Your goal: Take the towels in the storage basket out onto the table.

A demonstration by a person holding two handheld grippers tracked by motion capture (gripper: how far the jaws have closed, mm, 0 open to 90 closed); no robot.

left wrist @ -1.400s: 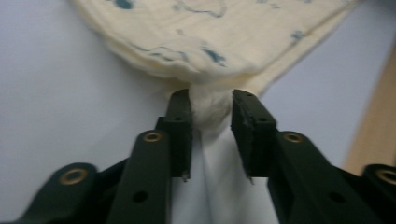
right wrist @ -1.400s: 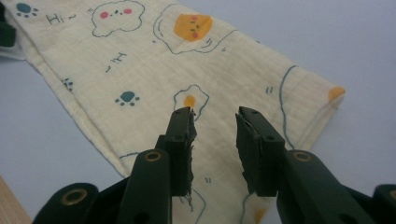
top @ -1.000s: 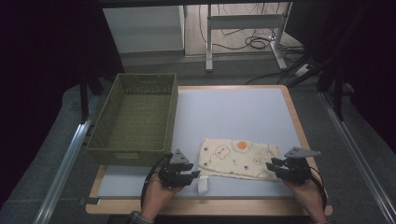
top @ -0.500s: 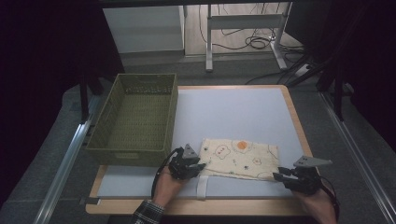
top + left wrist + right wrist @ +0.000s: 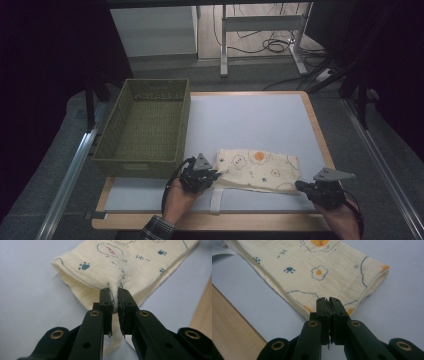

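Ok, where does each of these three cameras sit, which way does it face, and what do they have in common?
High view: above the near edge, looking forward and down on the table, basket and folded cloth; both hands and forearms enter from below.
Left gripper view: rides the left gripper, looking along its jaws, pinched on a cloth edge.
Right gripper view: rides the right gripper, jaws clamped on the cloth's near edge.
Shared: all three show the printed cloth.

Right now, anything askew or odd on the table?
Nothing damaged or spilled. The folded cloth lies slightly skewed to the table edge, both near corners pinched: left gripper bunches its corner into a ridge, right gripper clamps the other. The basket sits square and empty.
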